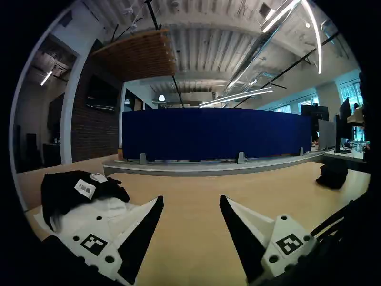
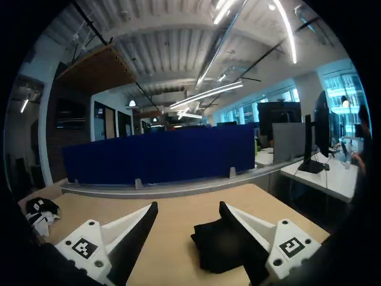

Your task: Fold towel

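The left gripper (image 1: 191,198) is held low over the pale wooden tabletop (image 1: 200,229), its two white, black-edged fingers spread wide with nothing between them. Just beside its left finger lies a rumpled heap of black and white cloth (image 1: 78,198), loose and unfolded, with paper tags lying on top. Well apart from that, over towards the table's right edge, sits the folded black towel (image 1: 332,175), a neat dark stack. The right gripper (image 2: 188,204) is open just as wide and grips nothing. In the right gripper view the folded black towel lies close in on the wood, partly between the two fingers and partly hidden behind the right-hand one. I cannot tell whether that finger touches it. Far off to the left in that view, the heap of black and white cloth sits near the table's corner. Along the far edge of the table runs a long dark blue fabric divider (image 1: 214,133) on a grey rail. Past it to the right stand black computer monitors (image 2: 281,117) on a white desk (image 2: 333,181). Overhead, long white strip lights (image 1: 238,95) hang under a ribbed ceiling.
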### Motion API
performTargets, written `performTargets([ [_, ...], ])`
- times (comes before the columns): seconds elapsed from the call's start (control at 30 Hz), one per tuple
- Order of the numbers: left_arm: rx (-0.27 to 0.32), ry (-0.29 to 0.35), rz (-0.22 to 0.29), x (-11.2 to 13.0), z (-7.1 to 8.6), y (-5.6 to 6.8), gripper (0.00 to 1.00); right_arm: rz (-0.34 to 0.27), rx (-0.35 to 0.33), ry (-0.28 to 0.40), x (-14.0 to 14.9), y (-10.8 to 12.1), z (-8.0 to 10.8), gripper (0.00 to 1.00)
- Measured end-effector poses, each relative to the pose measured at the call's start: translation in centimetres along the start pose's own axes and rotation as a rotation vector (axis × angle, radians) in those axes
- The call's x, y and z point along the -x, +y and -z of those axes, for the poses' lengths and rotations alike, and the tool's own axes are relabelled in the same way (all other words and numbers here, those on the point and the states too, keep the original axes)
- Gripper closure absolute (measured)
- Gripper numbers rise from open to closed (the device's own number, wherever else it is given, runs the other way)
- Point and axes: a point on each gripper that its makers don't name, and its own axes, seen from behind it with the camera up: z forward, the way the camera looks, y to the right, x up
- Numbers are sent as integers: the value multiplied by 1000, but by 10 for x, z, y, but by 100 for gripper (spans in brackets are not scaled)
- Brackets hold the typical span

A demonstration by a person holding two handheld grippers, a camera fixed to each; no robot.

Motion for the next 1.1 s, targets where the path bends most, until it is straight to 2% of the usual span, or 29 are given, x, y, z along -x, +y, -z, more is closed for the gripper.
performTargets([
  [0.2,0,0,-2,-1,-1,0,13,11,-10,27,25,9,-1,0],
  [0.6,0,0,-1,-1,-1,-1,13,8,-48,18,93,1,-13,0],
  [0.8,0,0,-1,-1,-1,-1,13,1,-56,34,106,-5,-17,0],
  [1.1,0,0,-1,0,-2,-1,13,32,-57,40,116,-11,-22,0],
])
